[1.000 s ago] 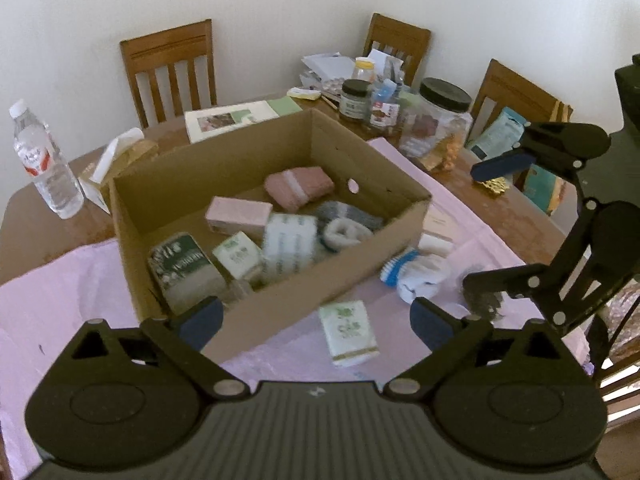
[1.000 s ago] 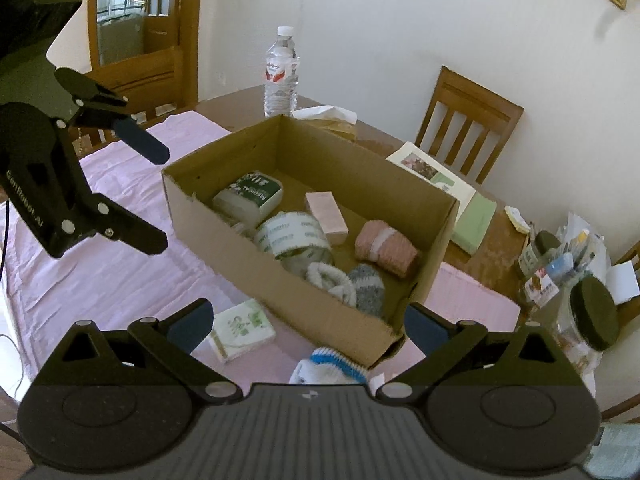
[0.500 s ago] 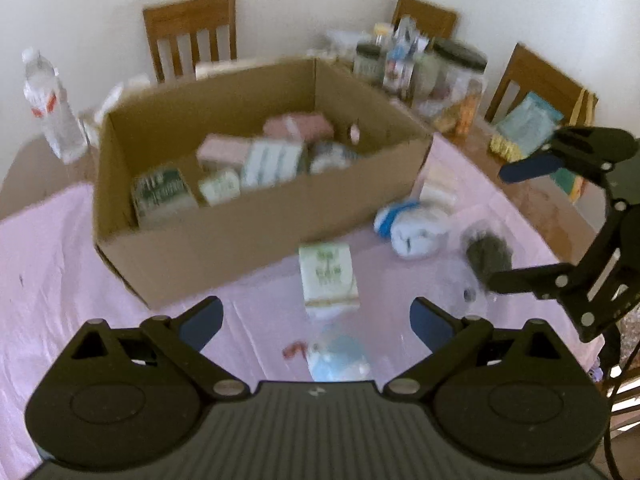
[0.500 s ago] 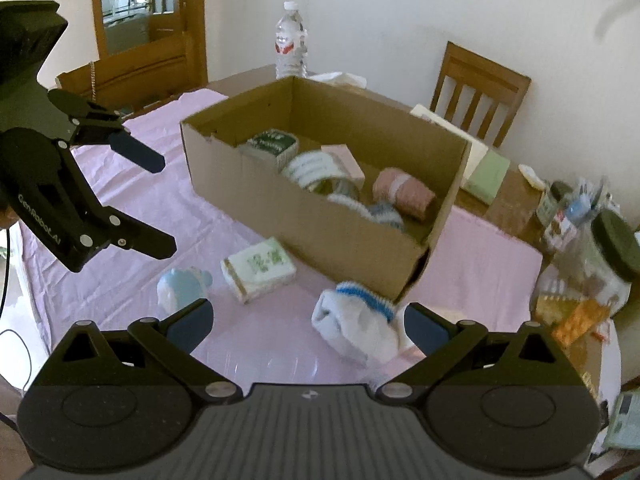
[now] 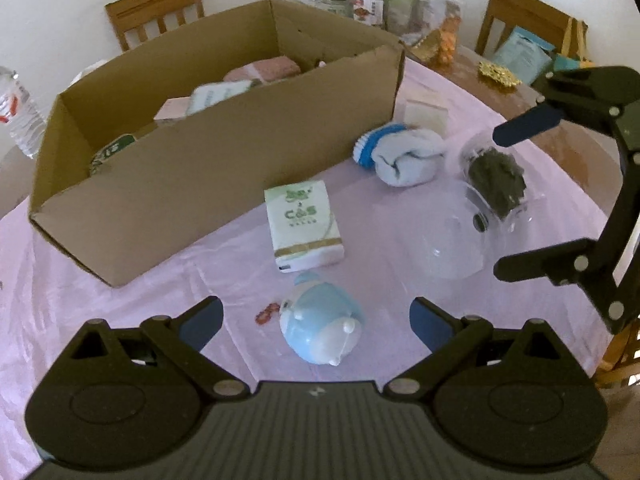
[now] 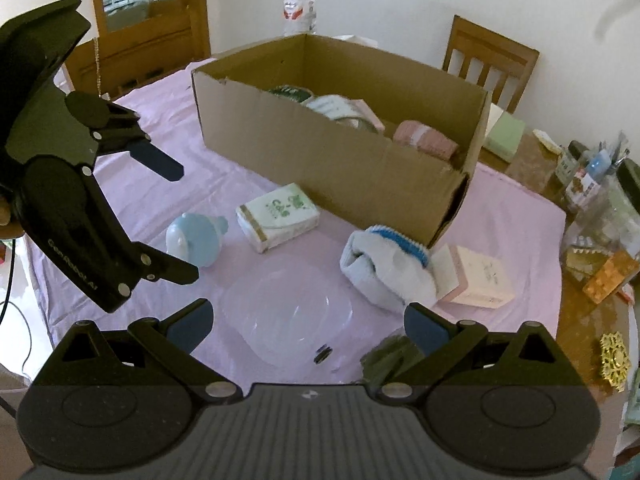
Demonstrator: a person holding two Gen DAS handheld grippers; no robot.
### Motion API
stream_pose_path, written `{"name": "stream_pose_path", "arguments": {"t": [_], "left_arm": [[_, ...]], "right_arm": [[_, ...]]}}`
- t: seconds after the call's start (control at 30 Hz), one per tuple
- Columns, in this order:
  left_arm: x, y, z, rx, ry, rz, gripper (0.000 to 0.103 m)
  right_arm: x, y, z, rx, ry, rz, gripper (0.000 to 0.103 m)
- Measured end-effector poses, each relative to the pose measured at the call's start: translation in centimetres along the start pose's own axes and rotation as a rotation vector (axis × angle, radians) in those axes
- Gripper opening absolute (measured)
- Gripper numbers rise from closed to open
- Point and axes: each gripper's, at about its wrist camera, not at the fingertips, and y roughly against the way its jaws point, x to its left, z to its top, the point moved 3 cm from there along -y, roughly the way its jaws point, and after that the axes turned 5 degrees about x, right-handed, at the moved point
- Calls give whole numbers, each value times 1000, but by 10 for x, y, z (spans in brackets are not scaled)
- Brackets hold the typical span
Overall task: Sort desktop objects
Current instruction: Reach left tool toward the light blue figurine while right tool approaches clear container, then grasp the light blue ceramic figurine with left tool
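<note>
You are lowering both spread, empty hand-held grippers, left (image 5: 316,316) and right (image 6: 308,320), from above the cardboard box (image 5: 224,168) toward the blue toy (image 5: 320,326) in front of it, likely the next pick.

light: soft daylight, white wall blown out | blur: slight overall | edges: strong fisheye bending, dark corners

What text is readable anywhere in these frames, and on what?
"C&S": white and green tissue pack on the pink cloth; the smaller line beneath is blurred.
"CenRobot.AI", roughly: side of the black left gripper, partly blurred.
Unreadable: clear water bottle's red label, jar labels, packs inside the brown cardboard box.
</note>
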Motion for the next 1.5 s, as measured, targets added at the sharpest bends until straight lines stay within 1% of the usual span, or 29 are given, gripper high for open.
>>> {"name": "stream_pose_path", "arguments": {"t": [0.2,0.4,0.43,0.5,0.53,0.57,0.67,0.7,0.77,0.87,1.07,1.33,1.5], "left_arm": [[-1,-10,-1,7,-43,14,99],[2,-16,-5,12,-42,-18,97],[1,-16,-6,8,-48,-21,94],[0,-18,-7,12,-65,-34,84],[0,-18,-8,11,-67,-43,75],[0,-19,-8,10,-64,-51,70],[1,-20,-9,9,-51,-67,63],[1,-20,-9,6,-47,-68,63],[2,-21,-9,10,-41,-76,57],[4,-23,-8,14,-26,-79,52],[8,-25,-6,10,-9,-90,52],[10,-28,-4,5,4,-92,52],[11,-28,-6,2,13,-95,52]], "right_arm": [[-4,-6,-4,23,-6,2,103],[-4,-11,-3,38,-4,5,103],[-4,-11,-3,40,-1,5,103],[-4,-12,-2,43,3,5,103],[-4,-12,-1,45,7,6,103],[-4,-12,-1,45,9,6,103],[-3,-14,1,48,17,9,103],[-3,-15,2,49,20,9,103],[-3,-17,3,53,30,15,103],[-1,-20,5,57,47,29,103],[2,-28,7,76,95,79,103],[9,-53,17,125,204,133,103],[15,-63,19,159,225,163,103]]}}
